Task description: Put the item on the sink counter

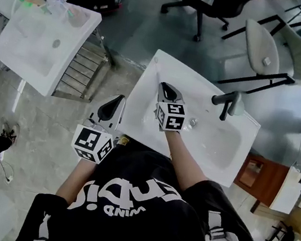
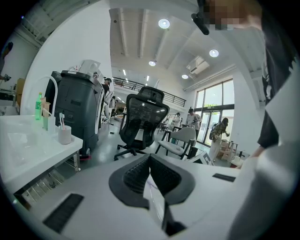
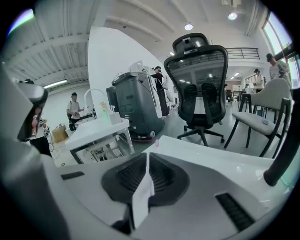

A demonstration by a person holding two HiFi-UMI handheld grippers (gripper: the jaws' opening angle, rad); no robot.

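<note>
White glossy sink desk (image 1: 141, 110) lies under our right tongs (image 3: 147, 157), pressed together and empty; our left tongs (image 2: 150, 159) are closed too. A tiny pale-pink item (image 3: 156, 140) stands at the desk's far corner.

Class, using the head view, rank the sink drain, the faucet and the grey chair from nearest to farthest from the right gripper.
1. Sink drain, in the basin beside the right gripper.
2. Faucet, at the basin's back edge.
3. Grey chair, standing beyond the faucet.

White sink counter (image 1: 142, 100); dark grey faucet (image 1: 230, 102); black shirt (image 1: 139, 224), white lettering; green bottle (image 2: 38, 107)
</note>
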